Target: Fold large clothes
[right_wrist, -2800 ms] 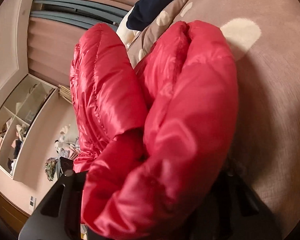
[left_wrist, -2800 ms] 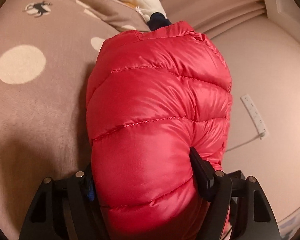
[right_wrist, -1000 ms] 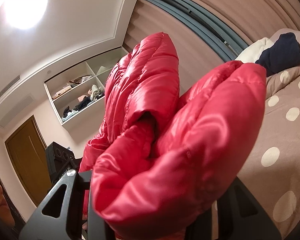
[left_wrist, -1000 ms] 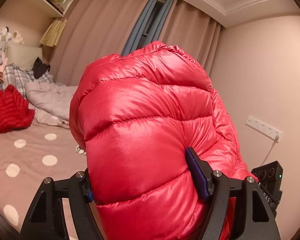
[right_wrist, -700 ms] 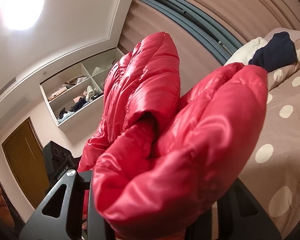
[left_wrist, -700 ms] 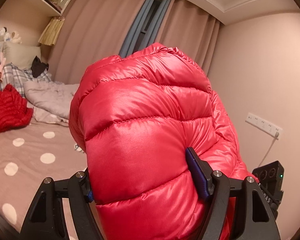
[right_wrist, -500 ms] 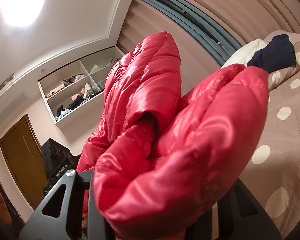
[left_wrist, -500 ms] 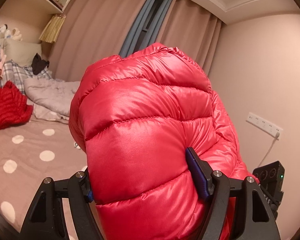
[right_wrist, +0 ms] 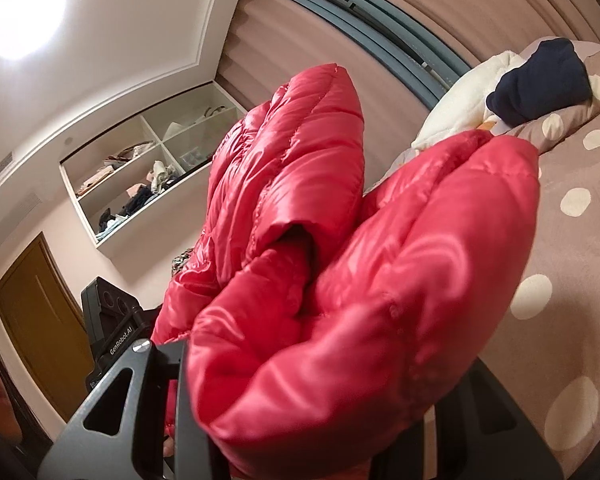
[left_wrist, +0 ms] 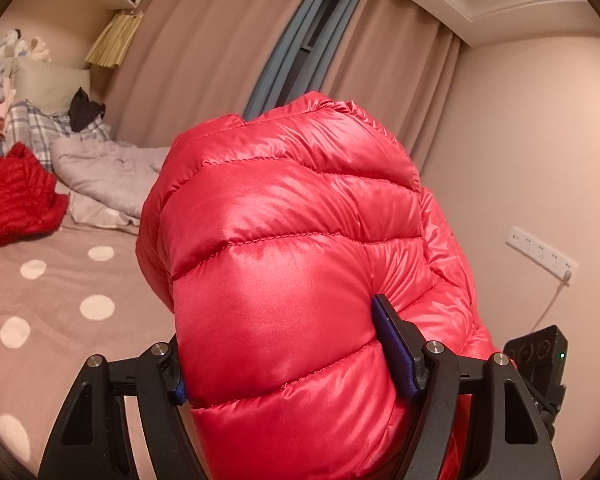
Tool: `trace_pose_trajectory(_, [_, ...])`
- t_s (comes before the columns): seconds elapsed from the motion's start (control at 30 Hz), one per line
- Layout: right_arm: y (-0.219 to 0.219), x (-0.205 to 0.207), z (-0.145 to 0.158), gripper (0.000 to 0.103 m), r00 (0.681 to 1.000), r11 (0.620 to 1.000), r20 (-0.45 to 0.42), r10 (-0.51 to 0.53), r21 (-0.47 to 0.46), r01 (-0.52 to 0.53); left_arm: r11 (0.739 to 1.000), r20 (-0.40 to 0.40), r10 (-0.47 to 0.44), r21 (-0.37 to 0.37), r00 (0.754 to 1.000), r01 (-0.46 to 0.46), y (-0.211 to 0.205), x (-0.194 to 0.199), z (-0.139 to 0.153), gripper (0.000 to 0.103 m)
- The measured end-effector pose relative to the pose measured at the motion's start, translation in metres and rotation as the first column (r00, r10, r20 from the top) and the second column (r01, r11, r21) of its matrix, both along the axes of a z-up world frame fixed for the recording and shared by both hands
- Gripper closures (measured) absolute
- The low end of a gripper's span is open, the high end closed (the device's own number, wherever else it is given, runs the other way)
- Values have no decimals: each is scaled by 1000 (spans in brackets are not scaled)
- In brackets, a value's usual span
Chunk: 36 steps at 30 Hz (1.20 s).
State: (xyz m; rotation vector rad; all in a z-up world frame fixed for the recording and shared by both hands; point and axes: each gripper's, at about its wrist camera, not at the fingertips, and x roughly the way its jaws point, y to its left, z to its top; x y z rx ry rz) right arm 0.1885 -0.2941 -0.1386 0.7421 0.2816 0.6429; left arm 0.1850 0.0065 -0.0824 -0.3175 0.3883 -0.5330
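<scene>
Jacket (left_wrist: 284, 280), glossy red quilted down, bulges above the dotted bed (left_wrist: 52, 280), hiding most of both grippers: left (left_wrist: 288, 372) and right (right_wrist: 312, 412) each clamp a puffy fold held aloft.

red jacket (left_wrist: 284, 280) glossy quilted cloth; bedspread (left_wrist: 60, 280) matt, perhaps fleecy; door (right_wrist: 40, 312) wood.

The red down jacket (left_wrist: 284, 280) has been lifted off the polka-dot bedspread (left_wrist: 52, 280) into the air.
</scene>
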Motion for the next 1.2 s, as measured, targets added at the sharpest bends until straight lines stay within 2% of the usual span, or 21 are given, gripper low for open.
trace_pose_trajectory(0.4, [15, 68, 14, 64, 996, 996, 27, -87, -24, 88, 999, 66, -42, 11, 997, 41, -1, 71, 14, 29])
trace_pose_trajectory(0.5, [14, 97, 17, 62, 993, 992, 26, -112, -48, 113, 1000, 73, -21, 15, 997, 20, -5, 99, 6, 24])
trace_pose_trajectory(0.6, [15, 138, 2, 46, 982, 975, -24, -189, -128, 184, 996, 60, 59, 69, 996, -63, -10, 143, -23, 8])
trace_pose_trajectory(0.63, [15, 155, -11, 42, 970, 962, -70, -233, -164, 219, 983, 53, 121, 132, 991, -127, -15, 163, -45, 5])
trace_pose_trajectory(0.67, [16, 174, -30, 42, 952, 947, -137, -273, -209, 242, 951, 35, 192, 241, 981, -195, -25, 183, -74, 5])
trace_pose_trajectory(0.7, [17, 193, -53, 42, 934, 940, -210, -289, -246, 235, 920, 18, 230, 321, 973, -223, -32, 195, -93, 5])
trace_pose_trajectory(0.73, [21, 211, -79, 42, 904, 929, -300, -305, -303, 213, 850, -35, 279, 474, 960, -230, -46, 213, -133, 5])
trace_pose_trajectory(0.77, [29, 230, -110, 42, 855, 903, -398, -333, -397, 167, 807, -93, 292, 559, 952, -193, -55, 224, -170, 5])
trace_pose_trajectory(0.8, [36, 240, -133, 40, 819, 873, -444, -362, -469, 132, 848, -68, 281, 485, 957, -214, -50, 216, -185, 5])
trace_pose_trajectory(0.83, [40, 243, -151, 35, 808, 852, -438, -394, -504, 142, 878, -74, 284, 421, 956, -228, -44, 209, -191, 5])
trace_pose_trajectory(0.87, [38, 240, -159, 33, 814, 850, -410, -411, -494, 180, 911, -131, 258, 362, 957, -196, -38, 206, -192, 5])
trace_pose_trajectory(0.93, [30, 240, -160, 32, 804, 860, -428, -413, -473, 190, 945, -215, 220, 290, 951, -153, -29, 211, -191, 5])
trace_pose_trajectory(1.0, [29, 241, -157, 30, 802, 843, -420, -425, -506, 182, 956, -275, 206, 261, 939, -133, -25, 212, -190, 3])
trace_pose_trajectory(1.03, [30, 240, -156, 30, 803, 837, -415, -428, -517, 179, 956, -275, 207, 260, 939, -135, -26, 209, -190, 3])
trace_pose_trajectory(1.1, [31, 237, -157, 27, 801, 836, -412, -434, -516, 188, 947, -242, 222, 283, 944, -150, -30, 197, -188, 3])
trace_pose_trajectory(1.2, [29, 232, -159, 22, 783, 827, -422, -457, -526, 199, 919, -191, 254, 353, 948, -175, -40, 186, -182, 3])
